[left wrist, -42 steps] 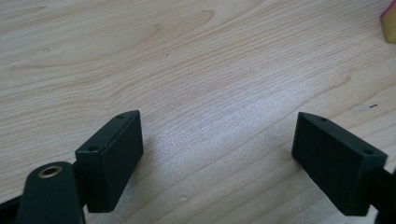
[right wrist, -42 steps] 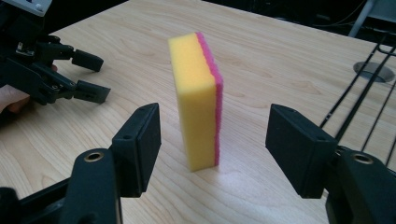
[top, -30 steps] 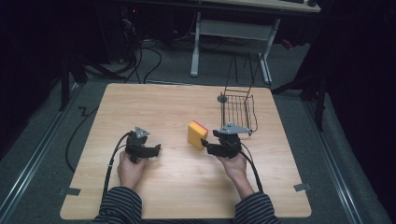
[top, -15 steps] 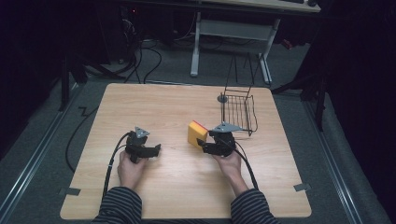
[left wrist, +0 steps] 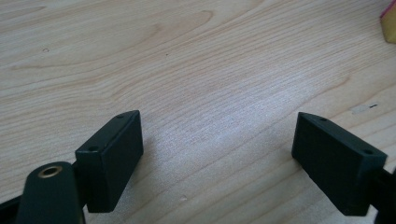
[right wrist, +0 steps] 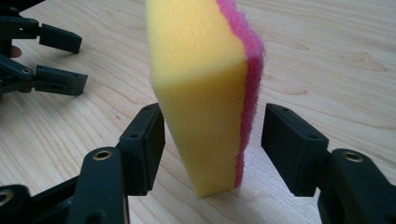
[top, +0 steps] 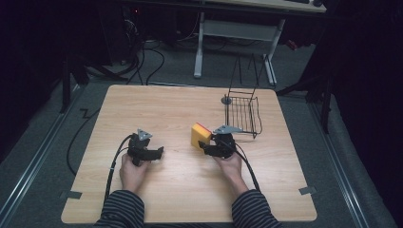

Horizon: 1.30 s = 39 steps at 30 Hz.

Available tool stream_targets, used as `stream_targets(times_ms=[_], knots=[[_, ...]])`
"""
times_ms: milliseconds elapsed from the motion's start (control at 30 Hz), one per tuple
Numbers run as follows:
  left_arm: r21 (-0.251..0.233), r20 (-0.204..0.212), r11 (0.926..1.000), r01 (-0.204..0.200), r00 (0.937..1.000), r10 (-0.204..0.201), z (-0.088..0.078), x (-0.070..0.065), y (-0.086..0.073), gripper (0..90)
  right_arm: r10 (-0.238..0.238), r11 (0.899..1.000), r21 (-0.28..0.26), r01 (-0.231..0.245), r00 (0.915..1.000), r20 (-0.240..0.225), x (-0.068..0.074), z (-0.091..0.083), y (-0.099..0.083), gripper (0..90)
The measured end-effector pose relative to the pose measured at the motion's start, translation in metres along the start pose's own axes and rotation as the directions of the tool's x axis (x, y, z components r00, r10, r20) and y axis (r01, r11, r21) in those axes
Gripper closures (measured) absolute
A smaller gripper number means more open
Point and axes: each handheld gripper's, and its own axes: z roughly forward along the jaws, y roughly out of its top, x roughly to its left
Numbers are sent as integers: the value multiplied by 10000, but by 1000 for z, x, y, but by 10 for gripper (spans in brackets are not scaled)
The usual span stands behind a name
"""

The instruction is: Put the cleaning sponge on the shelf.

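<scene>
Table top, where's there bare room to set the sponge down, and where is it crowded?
The table is bare along its far left, from the far edge down toward the left gripper. Wood is also bare between the two hands and along the near edge. It is crowded at the far right: the wire basket stands there, with the right gripper and the upright sponge just before it.

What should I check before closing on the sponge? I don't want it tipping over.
1. Sponge between the right gripper's jaws: ok.
2. Pads pressing on the sponge: not ok, gaps on both sides though the jaws have just been closing.
3. Sponge upright on the table: ok, on its narrow end.
4. Left gripper apart from the sponge: ok, jaws open.
5. Wire basket upright: ok.
</scene>
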Motion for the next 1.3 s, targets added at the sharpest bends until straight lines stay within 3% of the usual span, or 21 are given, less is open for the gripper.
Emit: stream_targets(times_ms=[267,667,1000,1300], knots=[[-2,-2,10000,3,10000,-3,0,0,0,172,-71,9999,91,71,10000,42,-1,3,-2,457],[-3,0,10000,0,10000,0,0,0,0,172,-631,9980,56,630,9980,75,3,3,-2,580],[-4,-1,10000,2,10000,-2,0,0,0,172,-760,9971,-74,761,9970,136,5,-1,-1,599],[-4,0,10000,3,10000,-3,0,0,0,172,-828,9964,-175,826,9965,-92,6,-8,0,601]])
